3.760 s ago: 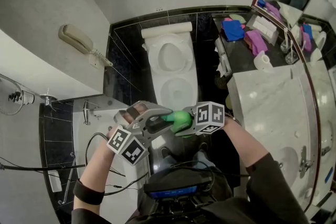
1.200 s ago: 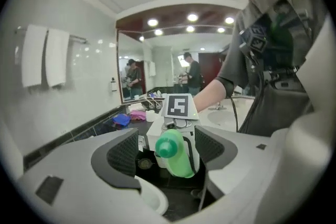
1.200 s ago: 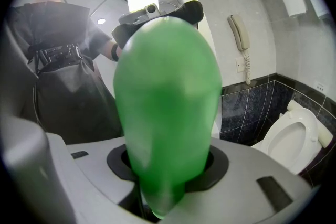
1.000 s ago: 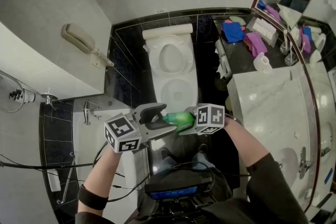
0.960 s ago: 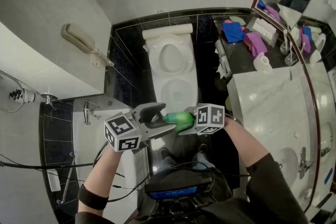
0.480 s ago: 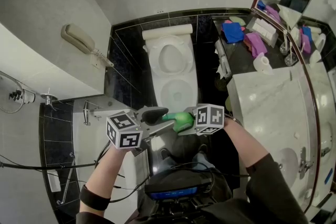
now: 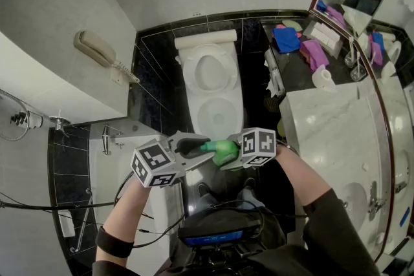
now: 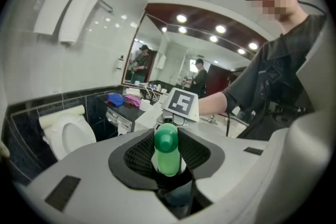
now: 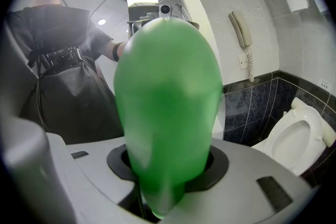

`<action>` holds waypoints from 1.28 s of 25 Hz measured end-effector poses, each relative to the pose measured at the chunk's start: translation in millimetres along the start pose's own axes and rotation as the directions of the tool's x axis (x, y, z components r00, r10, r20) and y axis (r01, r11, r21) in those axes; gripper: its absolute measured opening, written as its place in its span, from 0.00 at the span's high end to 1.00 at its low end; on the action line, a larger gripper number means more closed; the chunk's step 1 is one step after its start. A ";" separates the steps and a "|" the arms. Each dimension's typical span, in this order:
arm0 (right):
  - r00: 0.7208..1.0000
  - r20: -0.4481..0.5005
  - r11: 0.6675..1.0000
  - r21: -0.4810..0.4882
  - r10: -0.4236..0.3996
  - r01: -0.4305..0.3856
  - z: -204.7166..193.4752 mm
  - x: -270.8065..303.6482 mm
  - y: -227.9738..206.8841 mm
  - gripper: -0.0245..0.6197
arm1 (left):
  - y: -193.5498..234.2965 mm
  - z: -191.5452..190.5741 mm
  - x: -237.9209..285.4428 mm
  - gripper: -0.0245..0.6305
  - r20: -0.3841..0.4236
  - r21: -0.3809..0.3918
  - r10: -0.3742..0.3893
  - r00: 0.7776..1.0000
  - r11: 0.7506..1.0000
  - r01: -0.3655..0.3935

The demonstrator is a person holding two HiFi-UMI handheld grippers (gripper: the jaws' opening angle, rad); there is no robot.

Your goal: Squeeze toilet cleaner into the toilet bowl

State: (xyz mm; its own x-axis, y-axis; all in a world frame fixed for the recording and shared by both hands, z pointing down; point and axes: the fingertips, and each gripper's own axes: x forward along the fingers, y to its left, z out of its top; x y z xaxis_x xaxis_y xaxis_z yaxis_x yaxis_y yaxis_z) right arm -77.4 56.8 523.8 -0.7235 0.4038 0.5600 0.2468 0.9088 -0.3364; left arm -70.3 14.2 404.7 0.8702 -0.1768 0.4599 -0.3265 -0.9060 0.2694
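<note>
Cleaner bottle (image 7: pixel 222 150) in right claw (image 7: pixel 231 154), left claw (image 8: pixel 167 159) closing on cap (image 8: pixel 166 140).

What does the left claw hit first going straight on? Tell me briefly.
The cap of the green bottle: it already sits between the jaws of the left claw, which have just been closing and seem to press it. Behind it, the right claw holds the bottle.

The head camera looks steeply down onto the toilet (image 7: pixel 210 84). The other two ride close behind their jaws, facing each other across the green bottle (image 8: pixel 167 152); all show the toilet.
</note>
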 end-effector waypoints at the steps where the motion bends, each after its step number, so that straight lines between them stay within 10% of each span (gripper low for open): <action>1: 1.000 0.001 1.000 0.001 0.016 -0.016 -0.1 0.7 2.8 0.67 | -4.9 -0.2 0.7 0.77 -0.024 0.092 -0.012 1.000 0.996 0.015; 6: 0.998 0.017 0.998 0.012 0.066 -0.066 -4.1 6.9 8.6 0.67 | -20.3 -7.0 2.2 0.77 -0.109 0.527 0.018 0.994 0.849 0.043; 11: 0.994 0.033 0.995 0.026 0.100 -0.101 0.2 3.5 16.8 0.67 | -24.9 -8.4 3.6 0.77 -0.072 0.709 0.084 0.994 0.706 -0.008; 13: 0.994 0.027 0.994 0.023 0.106 -0.106 -4.9 4.7 16.7 0.67 | -27.2 -7.0 4.6 0.77 -0.066 0.720 0.096 0.993 0.694 -0.019; 17: 0.994 0.034 0.994 0.029 0.100 -0.101 -3.9 5.6 16.4 0.67 | -27.5 -4.6 6.0 0.74 -0.061 0.667 0.104 0.993 0.744 -0.037; 20: 0.998 0.029 0.998 0.019 0.053 -0.053 -4.8 4.3 8.2 0.67 | -23.3 -5.1 6.1 0.47 -0.026 0.559 0.077 0.997 0.828 -0.049; 25: 0.998 0.025 0.998 -0.008 -0.062 0.063 -8.9 1.4 -11.9 0.67 | -12.1 25.2 -6.8 0.47 0.122 0.276 0.094 0.988 0.953 -0.125; 32: 0.970 0.039 0.970 -0.033 -0.239 0.241 1.9 -10.2 -34.5 0.67 | 11.8 19.5 -13.4 0.42 0.180 -0.016 0.069 0.981 0.998 -0.068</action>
State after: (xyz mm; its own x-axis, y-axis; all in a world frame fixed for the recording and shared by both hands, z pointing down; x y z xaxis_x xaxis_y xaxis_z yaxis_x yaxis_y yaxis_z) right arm -79.8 21.1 528.3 -0.7863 0.1701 0.5940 0.0868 0.9822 -0.1664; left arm -78.6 -1.6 385.2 0.8977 -0.3057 0.3173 -0.3905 -0.8856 0.2514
